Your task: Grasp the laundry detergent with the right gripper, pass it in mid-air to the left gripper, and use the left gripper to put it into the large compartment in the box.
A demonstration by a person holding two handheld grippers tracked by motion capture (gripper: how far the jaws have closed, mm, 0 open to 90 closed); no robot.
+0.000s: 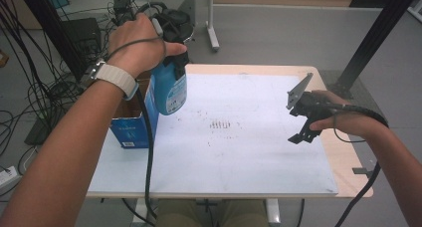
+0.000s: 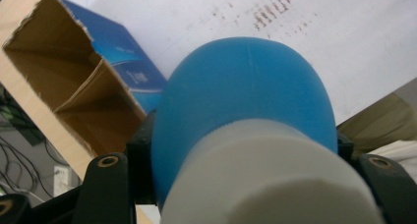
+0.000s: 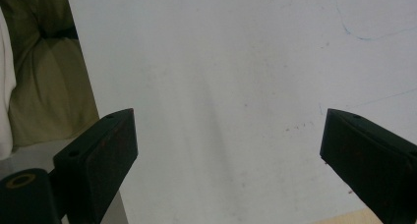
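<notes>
A blue bottle [image 1: 169,90] with a white cap hangs in the air over the table's left side, above an open blue cardboard box [image 1: 133,118]. My left gripper [image 1: 171,35] is shut on the bottle near its top. In the left gripper view the bottle [image 2: 246,111] bulges between the jaws, its white cap [image 2: 265,184] nearest the camera, and the box [image 2: 93,91] lies open below it. My right gripper [image 1: 304,122] hovers open over the right side of the white sheet [image 1: 234,137]; in the right gripper view the gripper [image 3: 228,155] has its jaws wide apart with nothing between them.
Dark smudges [image 1: 221,125] mark the middle of the sheet. The wooden table edge [image 1: 343,157] shows at the right. Cables [image 1: 30,87] and a black stand lie on the floor to the left, and a table leg [image 1: 213,33] stands beyond.
</notes>
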